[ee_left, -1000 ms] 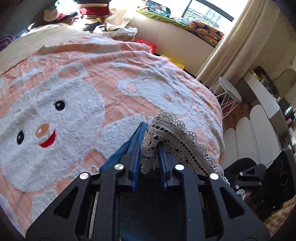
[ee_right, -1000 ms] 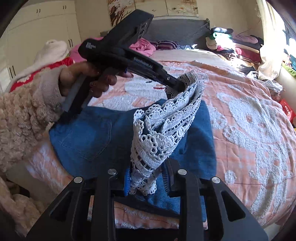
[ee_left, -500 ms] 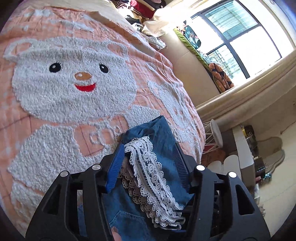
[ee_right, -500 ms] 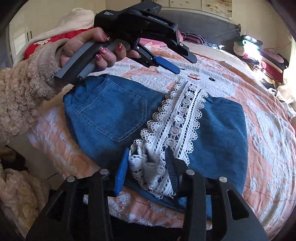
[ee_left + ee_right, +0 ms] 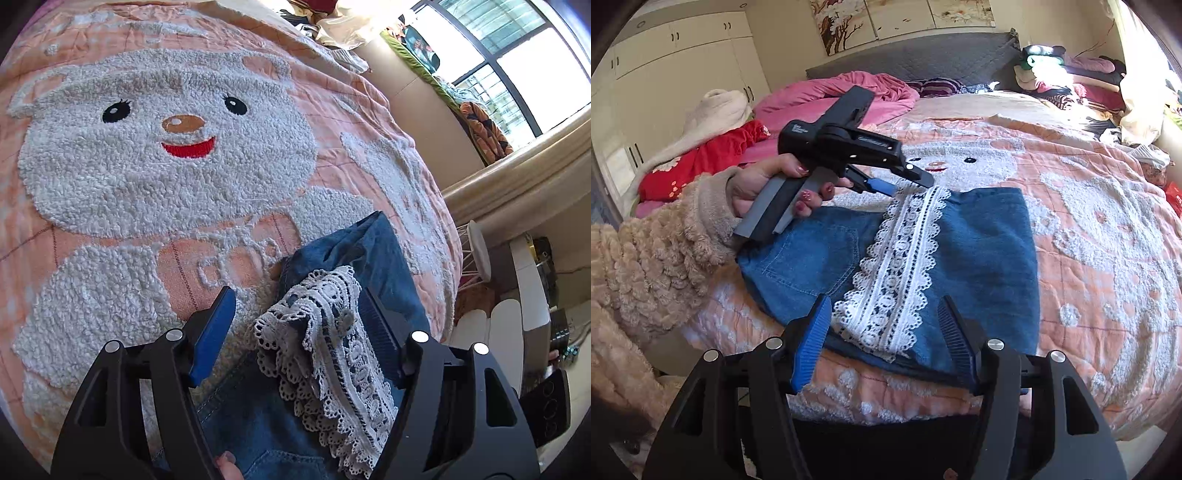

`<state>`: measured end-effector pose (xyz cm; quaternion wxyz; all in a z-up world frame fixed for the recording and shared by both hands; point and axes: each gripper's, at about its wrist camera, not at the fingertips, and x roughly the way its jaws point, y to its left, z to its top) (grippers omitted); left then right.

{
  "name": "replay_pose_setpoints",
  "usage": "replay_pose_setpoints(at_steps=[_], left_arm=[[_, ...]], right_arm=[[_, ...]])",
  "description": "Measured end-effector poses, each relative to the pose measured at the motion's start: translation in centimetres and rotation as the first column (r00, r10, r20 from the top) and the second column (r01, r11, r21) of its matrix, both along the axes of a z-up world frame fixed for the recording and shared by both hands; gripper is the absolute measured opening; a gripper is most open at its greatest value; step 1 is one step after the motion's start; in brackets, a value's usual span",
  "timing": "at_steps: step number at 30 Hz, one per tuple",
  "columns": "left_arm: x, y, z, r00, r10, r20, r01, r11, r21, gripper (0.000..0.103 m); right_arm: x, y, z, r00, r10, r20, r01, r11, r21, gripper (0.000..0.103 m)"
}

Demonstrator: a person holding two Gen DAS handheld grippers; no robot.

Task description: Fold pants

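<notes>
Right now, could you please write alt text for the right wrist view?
Folded denim pants with a white lace band lie on a bear-print bedspread. The right gripper is open near them; the left gripper, hand-held, is open too.

Both claws open, left hand gripping its handle

The left claw (image 5: 905, 181) is held out in front by the left hand (image 5: 768, 184), whose fingers with painted nails wrap around the grey handle; the wrist is covered by a fluffy beige sleeve (image 5: 657, 266). Its two blue-padded fingers stand apart and point forward and a little down. In its own view the left claw (image 5: 299, 332) is wide open, with nothing pinched between the pads. The right claw (image 5: 882, 328) is also spread wide, its blue pad (image 5: 810, 343) on one side and the dark ribbed pad (image 5: 955, 339) on the other, holding nothing.
</notes>
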<state>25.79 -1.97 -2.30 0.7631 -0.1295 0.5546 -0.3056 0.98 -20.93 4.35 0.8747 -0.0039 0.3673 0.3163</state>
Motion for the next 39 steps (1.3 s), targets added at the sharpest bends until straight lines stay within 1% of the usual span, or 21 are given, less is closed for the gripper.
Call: replay_pose_setpoints(at_steps=[1, 2, 3, 4, 5, 7, 8, 9, 10, 12, 14, 16, 18, 20, 23, 26, 27, 29, 32, 38, 39], left_arm=[[-0.1, -0.3, -0.2, 1.000, -0.004, 0.003, 0.004, 1.000, 0.018, 0.058], [-0.3, -0.6, -0.4, 1.000, -0.012, 0.008, 0.012, 0.999, 0.037, 0.039], [-0.6, -0.9, -0.6, 1.000, -0.022, 0.011, 0.022, 0.999, 0.047, 0.031], [-0.8, -1.1, -0.5, 0.999, -0.024, 0.022, 0.023, 0.998, 0.060, 0.028], [-1.2, -1.3, -0.1, 0.999, -0.028, 0.044, 0.024, 0.997, 0.078, 0.021], [-1.9, -1.2, 1.0, 0.995, -0.039, 0.093, 0.031, 0.996, 0.086, 0.019], [-2.3, -1.1, 1.6, 0.991, -0.047, 0.122, 0.035, 0.995, 0.096, 0.019], [-2.7, -1.1, 2.1, 0.987, -0.056, 0.150, 0.039, 0.993, 0.113, 0.019], [-2.9, -1.1, 2.2, 0.984, -0.062, 0.166, 0.040, 0.990, 0.133, 0.019], [-2.7, -1.0, 1.3, 0.987, -0.055, 0.152, 0.029, 0.986, 0.165, 0.019], [-2.1, -1.0, -0.2, 0.992, -0.040, 0.119, 0.018, 0.983, 0.181, 0.028], [-1.9, -0.9, -0.8, 0.994, -0.025, 0.108, 0.006, 0.986, 0.169, 0.031], [-2.0, -0.6, -0.5, 0.993, -0.017, 0.116, -0.001, 0.987, 0.158, 0.032], [-2.4, -0.2, 0.2, 0.990, -0.013, 0.140, -0.011, 0.986, 0.164, 0.037], [-3.5, 0.7, 1.7, 0.983, 0.002, 0.184, -0.033, 0.986, 0.165, 0.040], [-4.7, 1.4, 3.3, 0.972, 0.025, 0.233, -0.068, 0.982, 0.178, 0.047], [-5.2, 1.6, 3.8, 0.968, 0.031, 0.248, -0.078, 0.980, 0.182, 0.048], [-6.3, 2.3, 4.8, 0.961, 0.051, 0.270, -0.102, 0.979, 0.178, 0.053], [-7.9, 2.9, 6.2, 0.950, 0.078, 0.302, -0.141, 0.971, 0.193, 0.055], [-11.3, 4.9, 8.6, 0.919, 0.121, 0.375, -0.202, 0.961, 0.186, 0.063], [-11.9, 5.4, 9.0, 0.915, 0.130, 0.382, -0.213, 0.959, 0.186, 0.064]], right_arm=[[-0.2, 0.5, -0.2, 1.000, 0.009, -0.008, -0.009, 1.000, -0.014, 0.059], [-0.3, 1.3, -0.4, 1.000, 0.015, -0.011, -0.016, 0.999, -0.035, 0.059], [-0.3, 2.0, -0.7, 1.000, 0.023, -0.016, -0.024, 0.998, -0.057, 0.059], [-0.2, 2.8, -1.0, 0.999, 0.029, -0.024, -0.031, 0.996, -0.079, 0.059], [-0.1, 3.7, -1.3, 0.999, 0.035, -0.033, -0.038, 0.994, -0.102, 0.058], [0.1, 5.3, -1.9, 0.996, 0.067, -0.053, -0.074, 0.986, -0.147, 0.057], [0.1, 6.0, -2.3, 0.995, 0.082, -0.059, -0.091, 0.981, -0.173, 0.051], [0.2, 6.6, -2.8, 0.993, 0.089, -0.073, -0.101, 0.976, -0.193, 0.048], [0.4, 7.0, -3.2, 0.992, 0.091, -0.088, -0.108, 0.972, -0.208, 0.045], [0.8, 7.6, -4.1, 0.989, 0.093, -0.115, -0.116, 0.969, -0.219, 0.044], [1.1, 7.5, -4.3, 0.987, 0.091, -0.130, -0.117, 0.973, -0.200, 0.045], [1.2, 7.2, -4.1, 0.986, 0.093, -0.138, -0.117, 0.977, -0.177, 0.045], [1.3, 6.7, -3.9, 0.986, 0.088, -0.143, -0.111, 0.981, -0.158, 0.045], [1.2, 6.0, -3.5, 0.986, 0.080, -0.144, -0.098, 0.988, -0.118, 0.045], [1.1, 4.5, -2.6, 0.990, 0.043, -0.131, -0.053, 0.996, -0.073, 0.046], [1.0, 2.8, -1.3, 0.994, -0.002, -0.108, -0.002, 0.999, -0.039, 0.049], [0.8, 2.4, -0.9, 0.995, -0.018, -0.096, 0.015, 0.999, -0.032, 0.050], [0.4, 1.4, -0.1, 0.996, -0.047, -0.071, 0.046, 0.999, -0.019, 0.052], [-0.3, 0.1, 1.1, 0.995, -0.094, -0.032, 0.094, 0.996, -0.004, 0.056], [-1.7, -2.1, 3.4, 0.984, -0.173, 0.046, 0.172, 0.985, 0.025, 0.062], [-2.0, -2.2, 3.8, 0.982, -0.179, 0.058, 0.178, 0.984, 0.030, 0.065]])
